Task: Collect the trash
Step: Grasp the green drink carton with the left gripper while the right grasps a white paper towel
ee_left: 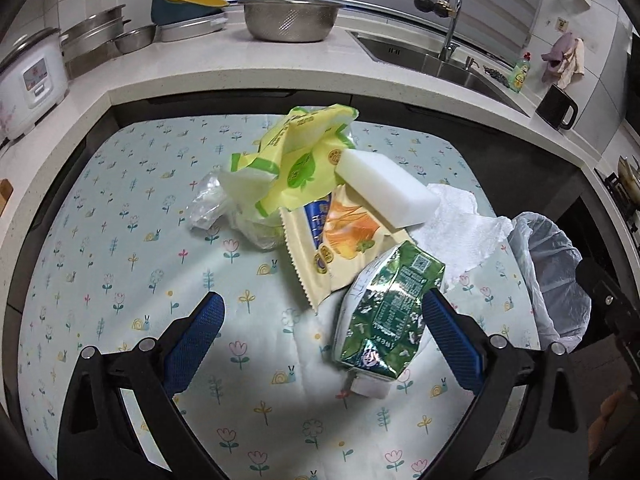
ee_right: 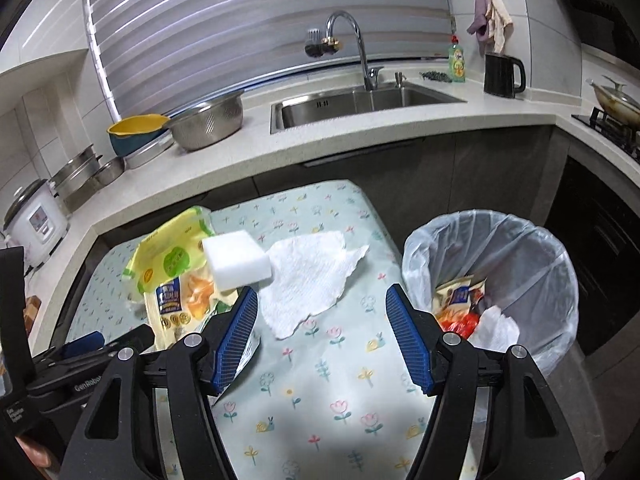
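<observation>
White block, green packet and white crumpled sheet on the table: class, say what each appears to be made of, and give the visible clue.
White block: probably foam sponge, matte, with crisp edges and no print.
Green packet: likely metallised plastic film, glossy, creases flashing bright glare.
White crumpled sheet: apparently paper towel, dull, with an embossed quilted texture and a ragged edge.

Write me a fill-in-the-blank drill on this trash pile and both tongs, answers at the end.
1. The white sponge block rests on top of the ____ of wrappers.
2. Both the left tongs and the right tongs are ____.
3. The bin is lined with a clear plastic ____.
4. The green foil packet lies closest to the ____ tongs.

Answers: pile; open; bag; left
</observation>
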Tool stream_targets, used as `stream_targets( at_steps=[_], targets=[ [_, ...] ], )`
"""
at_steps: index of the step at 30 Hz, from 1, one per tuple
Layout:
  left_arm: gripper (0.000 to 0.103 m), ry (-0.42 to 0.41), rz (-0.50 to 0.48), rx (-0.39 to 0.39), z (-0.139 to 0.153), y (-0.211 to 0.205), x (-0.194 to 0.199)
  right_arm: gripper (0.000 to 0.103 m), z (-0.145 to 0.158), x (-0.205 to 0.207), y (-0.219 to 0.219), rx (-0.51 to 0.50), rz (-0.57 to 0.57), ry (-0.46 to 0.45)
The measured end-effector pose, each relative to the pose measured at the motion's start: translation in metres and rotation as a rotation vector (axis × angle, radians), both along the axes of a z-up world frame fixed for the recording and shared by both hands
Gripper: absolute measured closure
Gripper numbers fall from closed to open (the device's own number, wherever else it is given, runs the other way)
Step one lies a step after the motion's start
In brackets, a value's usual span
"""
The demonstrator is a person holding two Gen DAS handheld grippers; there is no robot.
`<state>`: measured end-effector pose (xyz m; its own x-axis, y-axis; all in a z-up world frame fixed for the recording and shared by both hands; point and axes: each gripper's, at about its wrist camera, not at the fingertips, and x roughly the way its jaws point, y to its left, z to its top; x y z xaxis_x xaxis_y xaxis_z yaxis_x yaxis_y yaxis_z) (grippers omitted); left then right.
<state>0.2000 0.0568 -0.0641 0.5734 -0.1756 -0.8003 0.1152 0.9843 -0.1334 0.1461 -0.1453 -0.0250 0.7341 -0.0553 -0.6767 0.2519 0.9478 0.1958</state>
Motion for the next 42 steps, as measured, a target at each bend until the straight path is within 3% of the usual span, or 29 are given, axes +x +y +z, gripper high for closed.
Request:
stream_targets(
  at_steps=[8,18,29,42],
  targets=[
    [0.008,0.092,-0.008,-0.079,-0.024,0.009,-0.002,0.039,-0.033,0.005,0.018,0.018,0.024,0.064],
    [0.011,0.173,-0.023,-0.116,-0.060,-0.015,0.006,0.039,-0.040,0.007,0.005,0.025,0.007,0.083],
    [0.040,0.223,-0.079,-0.164,-0.067,-0.035,0.015,0.039,-0.059,0.033,-0.008,0.039,0.010,0.108],
    [0.068,0.163,-0.120,-0.110,-0.050,-0.048,0.013,0.041,-0.090,0.092,-0.024,0.050,0.011,0.143]
  ],
)
